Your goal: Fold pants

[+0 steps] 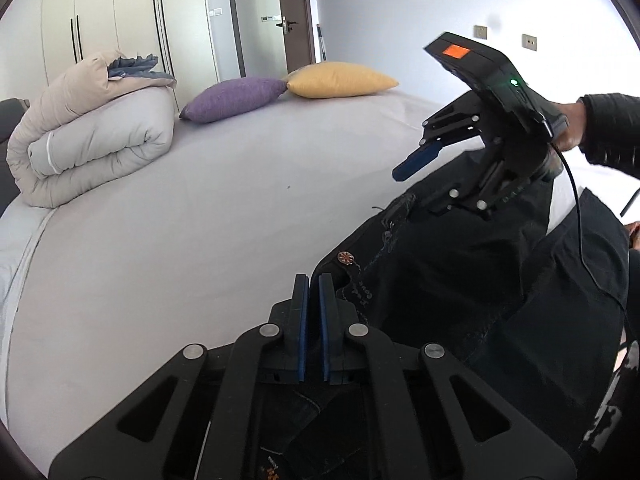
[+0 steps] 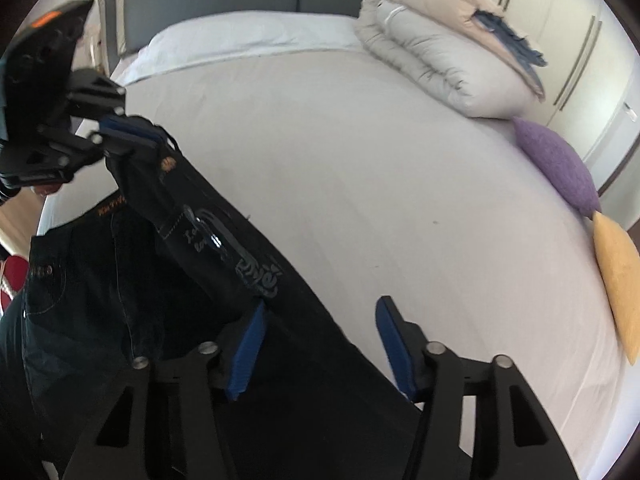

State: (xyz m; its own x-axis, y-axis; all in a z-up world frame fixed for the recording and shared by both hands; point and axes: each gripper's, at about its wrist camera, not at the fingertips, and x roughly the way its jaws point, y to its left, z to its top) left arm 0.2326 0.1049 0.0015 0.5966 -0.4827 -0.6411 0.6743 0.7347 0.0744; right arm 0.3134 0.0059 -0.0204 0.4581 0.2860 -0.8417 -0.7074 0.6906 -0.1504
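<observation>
Pants [image 2: 168, 216] gripped at the waistband over the bed [image 2: 360, 160].
Waistband is pinched by the left gripper [image 2: 160, 140]; the right gripper [image 2: 320, 344] is held half-open astride the fabric, unpressed.

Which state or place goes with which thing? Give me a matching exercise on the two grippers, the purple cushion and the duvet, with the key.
Things:
1. left gripper
2. right gripper
3. purple cushion
4. duvet

States and places:
A. folded in a thick roll on the bed
B. jaws apart, dark fabric between them
C. clamped on the pants
D. beside the yellow cushion

Pairs: 1-C, 2-B, 3-D, 4-A
</observation>
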